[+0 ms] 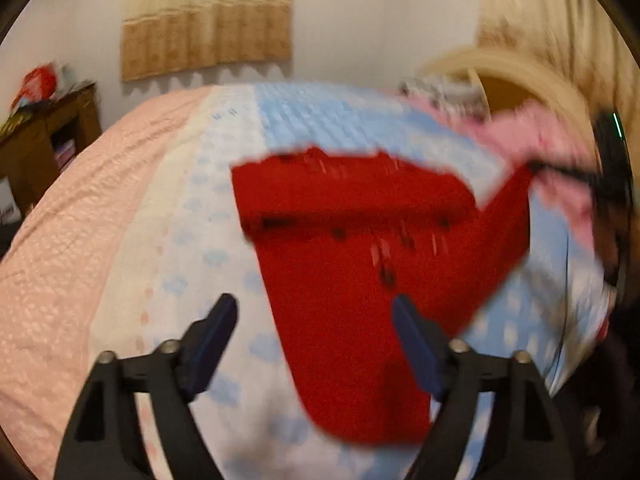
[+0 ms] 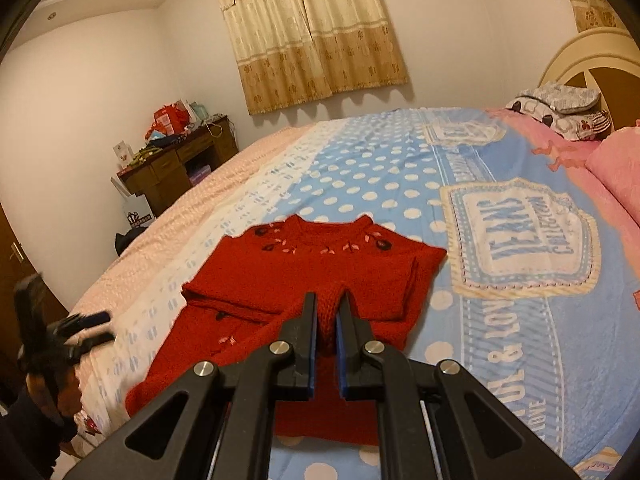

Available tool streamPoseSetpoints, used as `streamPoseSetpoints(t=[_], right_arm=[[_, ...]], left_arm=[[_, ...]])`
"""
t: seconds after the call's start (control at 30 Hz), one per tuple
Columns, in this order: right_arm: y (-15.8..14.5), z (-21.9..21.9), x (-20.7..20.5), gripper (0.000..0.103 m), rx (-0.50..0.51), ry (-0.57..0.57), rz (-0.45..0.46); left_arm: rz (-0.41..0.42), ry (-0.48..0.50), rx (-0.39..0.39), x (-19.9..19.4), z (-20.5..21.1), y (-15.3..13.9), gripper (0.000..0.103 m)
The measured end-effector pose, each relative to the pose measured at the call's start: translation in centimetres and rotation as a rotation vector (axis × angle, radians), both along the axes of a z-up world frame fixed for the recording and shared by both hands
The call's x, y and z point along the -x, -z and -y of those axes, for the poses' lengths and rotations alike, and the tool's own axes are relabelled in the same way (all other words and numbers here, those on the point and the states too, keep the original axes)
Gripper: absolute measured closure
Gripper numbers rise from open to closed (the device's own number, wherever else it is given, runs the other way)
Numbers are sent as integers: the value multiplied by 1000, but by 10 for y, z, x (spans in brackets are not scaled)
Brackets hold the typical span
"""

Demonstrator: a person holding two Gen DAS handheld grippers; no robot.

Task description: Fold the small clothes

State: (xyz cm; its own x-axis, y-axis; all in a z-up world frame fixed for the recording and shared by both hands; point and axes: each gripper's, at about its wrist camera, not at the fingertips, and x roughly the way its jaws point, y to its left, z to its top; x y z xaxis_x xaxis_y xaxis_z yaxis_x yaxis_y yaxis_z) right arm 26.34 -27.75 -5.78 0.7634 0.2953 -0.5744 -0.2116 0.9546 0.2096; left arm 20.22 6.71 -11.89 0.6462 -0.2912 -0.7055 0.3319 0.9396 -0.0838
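Note:
A small red knit sweater [image 2: 320, 272] with embroidered flowers lies on the bed, one sleeve folded across its chest. My right gripper [image 2: 327, 304] is shut on a red sleeve or edge of the sweater, holding it raised over the body. In the blurred left wrist view the sweater [image 1: 352, 272] lies spread ahead, with its right side lifted towards the right gripper [image 1: 568, 172]. My left gripper [image 1: 314, 312] is open and empty, just above the sweater's near hem; it also shows in the right wrist view [image 2: 90, 326] at far left.
The bed has a blue dotted cover [image 2: 380, 172] with a pink strip on the left. Pink pillows [image 2: 616, 172] and a patterned bundle [image 2: 560, 108] lie at the headboard. A cluttered wooden desk [image 2: 180, 160] stands by the far wall under curtains.

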Motion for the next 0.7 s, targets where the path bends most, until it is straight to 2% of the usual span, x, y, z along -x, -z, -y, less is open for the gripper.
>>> streamPoseSetpoints(t=[0.07, 0.13, 0.23, 0.27, 0.4, 0.47, 0.5, 0.53, 0.6, 0.63, 0.7], right_arm=[[3, 1, -1, 96, 3, 1, -8], [5, 1, -1, 96, 0, 1, -10], [5, -1, 1, 96, -2, -6, -10], [6, -2, 1, 96, -2, -10, -12], [10, -6, 2, 96, -5, -21, -17], [8, -7, 5, 96, -8, -23, -11], [8, -6, 7, 96, -10, -22, -8], [6, -5, 10, 96, -13, -21, -3], [5, -2, 13, 96, -15, -18, 2], [4, -1, 15, 96, -16, -16, 4], [4, 4, 18, 96, -16, -11, 4]], left_arm=[[-72, 15, -1, 11, 4, 13, 11], [-147, 28, 33, 25, 5, 25, 11], [-251, 29, 131, 37, 6, 38, 14], [-273, 32, 153, 39, 7, 40, 18], [-324, 34, 219, 35, 16, 51, 23], [-360, 34, 236, 29, 23, 60, 37], [-375, 28, 229, 26, 25, 65, 42], [-381, 23, 214, 23, 29, 70, 52], [-338, 23, 178, 24, 31, 66, 91], [-340, 38, 183, 24, 29, 65, 96], [-301, 30, 198, 27, 23, 52, 97]])
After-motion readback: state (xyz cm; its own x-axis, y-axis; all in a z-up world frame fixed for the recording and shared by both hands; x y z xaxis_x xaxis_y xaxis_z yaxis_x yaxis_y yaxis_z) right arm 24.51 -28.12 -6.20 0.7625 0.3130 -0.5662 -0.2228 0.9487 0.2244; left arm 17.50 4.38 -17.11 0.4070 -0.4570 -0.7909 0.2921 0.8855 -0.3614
